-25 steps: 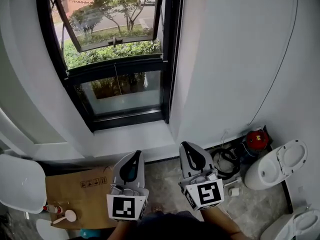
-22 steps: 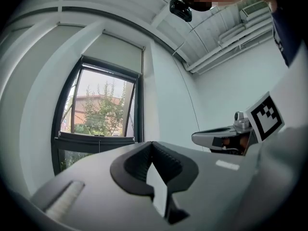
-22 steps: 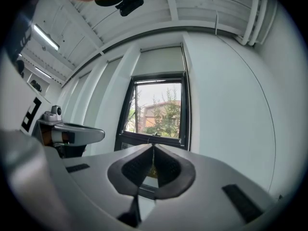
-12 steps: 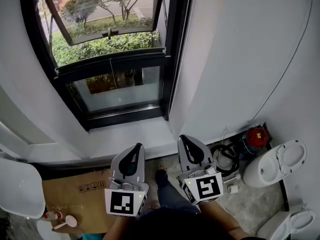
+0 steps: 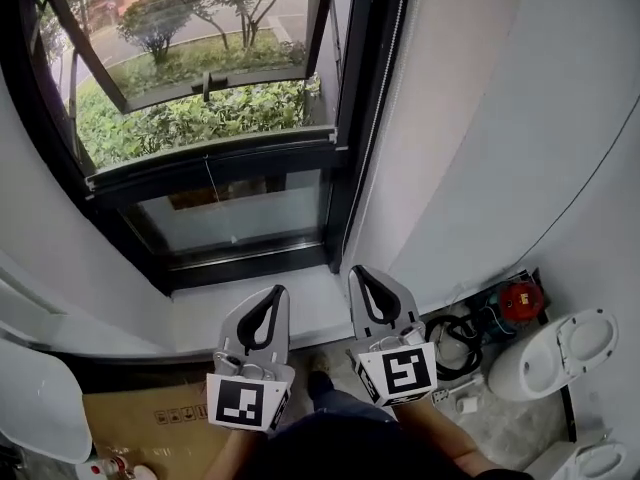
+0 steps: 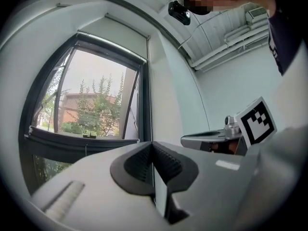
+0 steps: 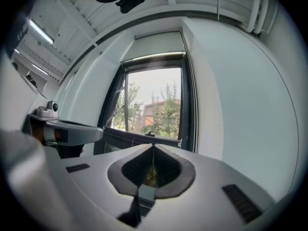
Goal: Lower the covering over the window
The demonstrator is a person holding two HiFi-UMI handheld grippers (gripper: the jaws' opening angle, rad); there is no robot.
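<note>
A black-framed window (image 5: 215,168) fills the upper left of the head view, its upper sash tilted open. The light roller blind (image 7: 159,44) sits rolled high at the window's top, also in the left gripper view as the blind (image 6: 122,32). A thin bead chain (image 5: 385,98) hangs along the right side of the frame. My left gripper (image 5: 277,290) is shut and empty, pointing level at the sill (image 5: 250,313). My right gripper (image 5: 355,270) is beside it, shut and empty, below the chain (image 7: 187,105). Neither touches the window.
White wall runs right of the window. On the floor at lower right stand a white toilet (image 5: 560,348), a red object (image 5: 520,298) and coiled black cables (image 5: 455,338). A cardboard sheet (image 5: 150,418) and a white chair (image 5: 35,408) lie at lower left.
Both grippers have moved forward together to the sill's edge. The window now looks larger and nearer in the head view. Their jaws stayed shut.
</note>
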